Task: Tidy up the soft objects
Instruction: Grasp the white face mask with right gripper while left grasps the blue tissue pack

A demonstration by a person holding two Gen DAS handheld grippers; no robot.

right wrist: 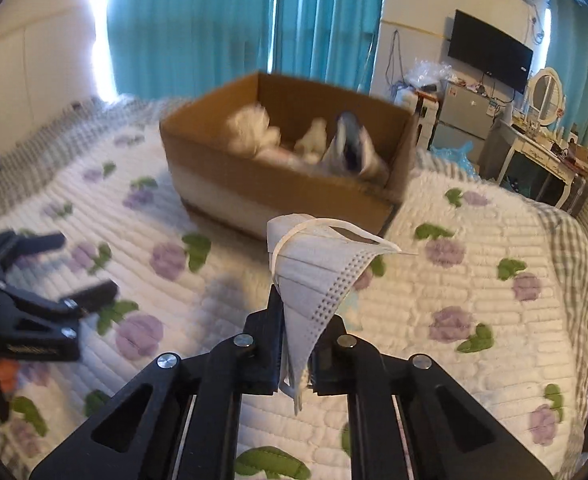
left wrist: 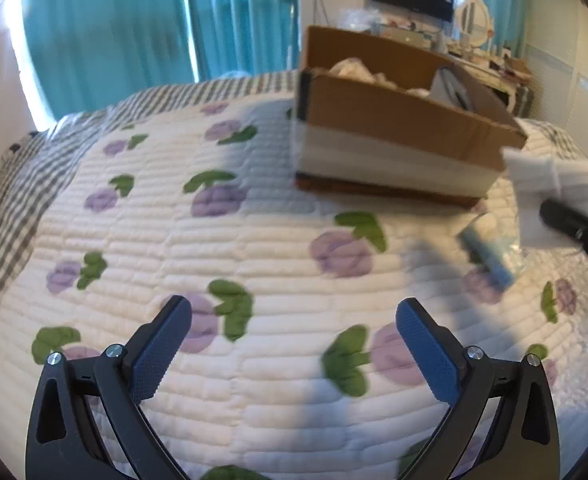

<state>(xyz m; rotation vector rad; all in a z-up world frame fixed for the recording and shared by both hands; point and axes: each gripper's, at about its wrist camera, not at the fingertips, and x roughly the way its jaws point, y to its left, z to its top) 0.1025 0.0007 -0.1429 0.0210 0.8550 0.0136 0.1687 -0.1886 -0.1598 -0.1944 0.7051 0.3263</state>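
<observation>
Above a flower-quilted bed (right wrist: 474, 240), the right claw (right wrist: 294, 344) is clenched on one white face mask (right wrist: 318, 276), held up short of one cardboard box (right wrist: 278, 184) of soft items, while the left claw (left wrist: 294, 344) hangs released, empty.

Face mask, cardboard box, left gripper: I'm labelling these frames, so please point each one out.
face mask (right wrist: 318, 280), right wrist view, on its pleated white front.
cardboard box (right wrist: 278, 184), right wrist view, on its near brown wall.
left gripper (left wrist: 294, 344), left wrist view, midway between its open fingertips.
</observation>
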